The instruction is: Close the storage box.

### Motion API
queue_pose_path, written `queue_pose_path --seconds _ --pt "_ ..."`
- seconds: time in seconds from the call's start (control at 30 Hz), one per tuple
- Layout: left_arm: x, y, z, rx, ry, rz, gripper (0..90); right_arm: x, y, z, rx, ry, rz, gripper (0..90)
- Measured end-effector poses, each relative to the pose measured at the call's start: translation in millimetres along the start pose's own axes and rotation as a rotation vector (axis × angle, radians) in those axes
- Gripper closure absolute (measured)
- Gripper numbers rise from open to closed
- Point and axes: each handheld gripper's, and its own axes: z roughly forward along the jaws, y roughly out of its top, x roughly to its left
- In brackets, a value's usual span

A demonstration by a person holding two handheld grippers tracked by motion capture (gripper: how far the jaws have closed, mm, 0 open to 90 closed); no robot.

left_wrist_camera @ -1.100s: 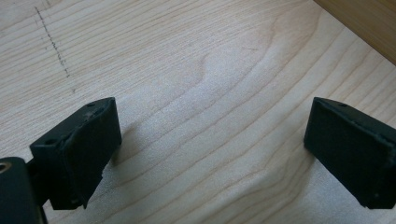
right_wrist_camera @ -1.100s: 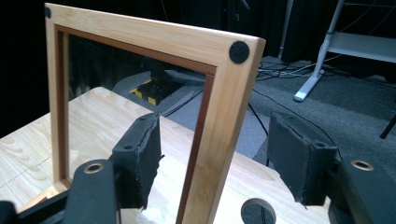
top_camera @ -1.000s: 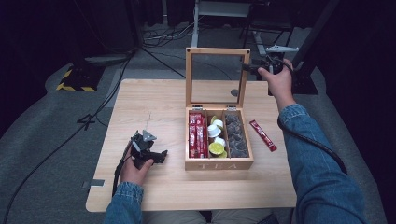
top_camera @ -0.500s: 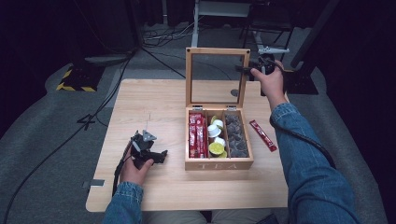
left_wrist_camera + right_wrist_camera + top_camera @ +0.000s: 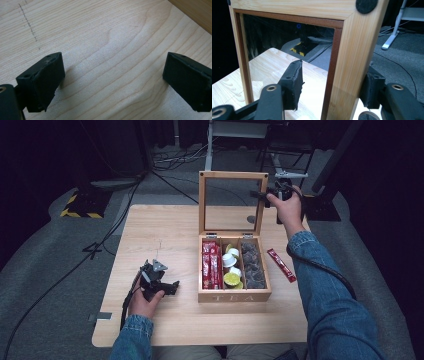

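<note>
Nearest in, the left gripper (image 5: 167, 286) just rests on the worktop (image 5: 165, 235) with its jaws spread wide, nothing between them. Past it sits the tea box (image 5: 234, 295), packed with red sachets (image 5: 211, 265), little cups and dark pods, and one loose red sachet (image 5: 281, 265) lies just beside it. At the back, the right gripper (image 5: 332, 87) has its jaws straddling the side rail of the upright glass lid (image 5: 230, 202), not obviously squeezing yet. Looks like the lid-closing step: next it needs a firm pinch, then a slow swing down.
</note>
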Motion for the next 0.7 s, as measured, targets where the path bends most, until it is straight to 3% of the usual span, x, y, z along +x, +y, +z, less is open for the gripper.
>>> queue_pose_path --seconds 0.53,0.7 --pt "0.4 0.2 -0.3 0.003 0.003 0.005 4.3 22.0 -0.9 -31.7 -0.007 0.023 -0.039 44.0" --pt "0.5 0.2 -0.2 0.002 0.002 0.005 4.3 34.8 -5.0 -50.3 -0.003 0.050 -0.084 44.2"
